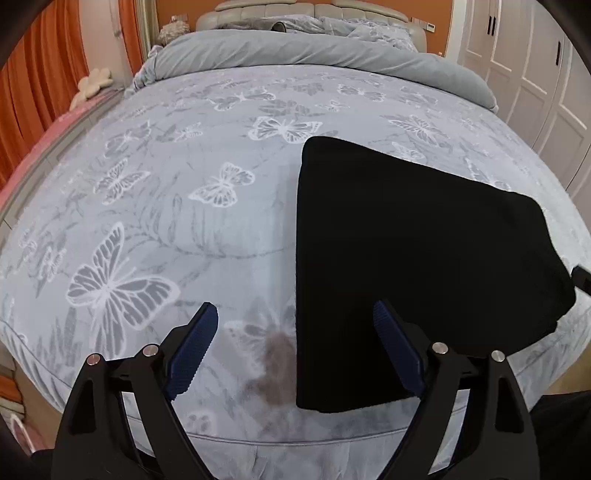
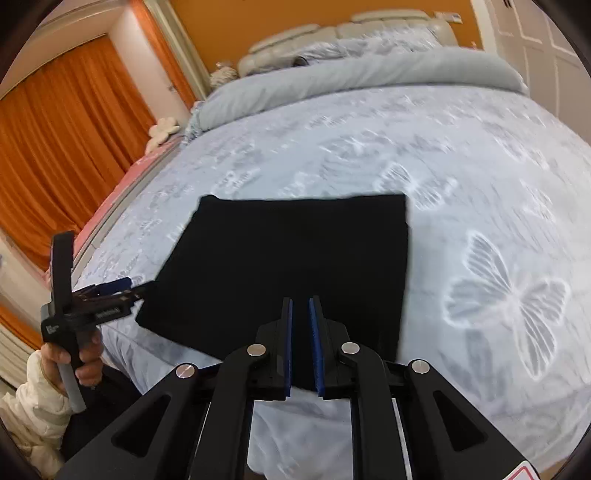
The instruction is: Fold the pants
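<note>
The black pants lie folded into a flat rectangle on the butterfly-print bedspread near the bed's front edge. My left gripper is open and empty, hovering over the pants' left front corner. In the right wrist view the pants lie straight ahead. My right gripper hangs above their near edge, its blue-padded jaws nearly closed with a narrow gap and nothing between them. The left gripper also shows there at the pants' left edge, held in a hand.
A rolled grey duvet and a padded headboard lie at the far end of the bed. Orange curtains hang on the left. White wardrobe doors stand on the right. A brownish stain marks the bedspread by the pants.
</note>
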A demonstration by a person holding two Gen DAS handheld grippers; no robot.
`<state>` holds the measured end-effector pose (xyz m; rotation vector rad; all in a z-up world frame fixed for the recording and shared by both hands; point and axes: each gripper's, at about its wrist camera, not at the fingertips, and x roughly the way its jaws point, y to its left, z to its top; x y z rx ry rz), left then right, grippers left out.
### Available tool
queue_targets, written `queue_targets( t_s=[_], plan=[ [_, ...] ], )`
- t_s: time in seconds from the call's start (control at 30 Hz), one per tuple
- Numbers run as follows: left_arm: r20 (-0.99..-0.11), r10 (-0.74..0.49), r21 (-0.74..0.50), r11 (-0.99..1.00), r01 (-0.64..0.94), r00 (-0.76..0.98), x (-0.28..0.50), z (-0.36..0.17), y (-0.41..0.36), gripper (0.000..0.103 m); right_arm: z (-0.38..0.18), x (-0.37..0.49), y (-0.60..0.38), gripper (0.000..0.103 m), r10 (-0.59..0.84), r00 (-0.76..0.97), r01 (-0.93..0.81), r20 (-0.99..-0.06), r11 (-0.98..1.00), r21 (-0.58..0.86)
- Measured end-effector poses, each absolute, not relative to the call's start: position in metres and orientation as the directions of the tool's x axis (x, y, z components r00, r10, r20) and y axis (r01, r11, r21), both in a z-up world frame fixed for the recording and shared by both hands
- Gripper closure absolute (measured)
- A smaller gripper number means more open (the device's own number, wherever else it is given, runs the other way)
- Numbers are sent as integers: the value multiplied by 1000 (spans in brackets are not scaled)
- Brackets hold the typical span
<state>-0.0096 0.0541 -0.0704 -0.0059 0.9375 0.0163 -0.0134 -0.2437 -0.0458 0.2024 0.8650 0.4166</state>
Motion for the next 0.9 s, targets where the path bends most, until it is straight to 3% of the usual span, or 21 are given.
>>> queue_targets(
  t_s=[0.1, 0.23, 0.33, 0.37, 0.47, 0.53, 0.57, 0.6, 0.63, 0.73, 0.9],
  plan=[
    [-806, 24, 14, 1000, -22, 591, -5, -70, 48, 19, -40, -4, -232, 82, 429, 594, -272, -681, 903, 332],
    [-809, 29, 14, 999, -30, 587, 2, -70, 42, 19, -37, 10, -223, 81, 409, 605, -253, -683, 912, 322],
    [-812, 30, 9, 999, -38, 583, 7, -72, 39, 19, -57, 28, -225, 81, 296, 558, -152, -775, 955, 255],
    [-813, 31, 10, 999, -39, 581, 9, -73, 38, 19, -71, 36, -229, 91, 257, 516, -98, -818, 965, 241],
    [-817, 26, 5, 999, -37, 577, 11, -74, 38, 19, -80, 42, -243, 93, 295, 508, -58, -810, 949, 309],
    [-806, -22, -50, 998, -31, 591, 7, -66, 45, 19, -70, 36, -253, 82, 330, 524, -58, -786, 934, 353],
    [-800, -45, -76, 997, -27, 598, 5, -62, 49, 18, -65, 32, -259, 69, 329, 541, -44, -774, 930, 365],
    [-792, -87, -126, 992, -21, 605, 2, -55, 57, 13, -60, 25, -269, 45, 323, 564, -23, -760, 926, 377],
    [-786, -128, -172, 985, -16, 605, 0, -52, 65, 7, -55, 17, -281, 36, 305, 588, 10, -749, 923, 384],
    [-800, -283, -339, 941, -10, 530, 3, -62, 89, 5, -56, 4, -302, 31, 328, 587, 45, -741, 900, 434],
    [-834, -422, -474, 878, -68, 355, 9, -107, 99, 5, -92, 7, -315, 28, 475, 424, 89, -771, 825, 558]
  ],
)
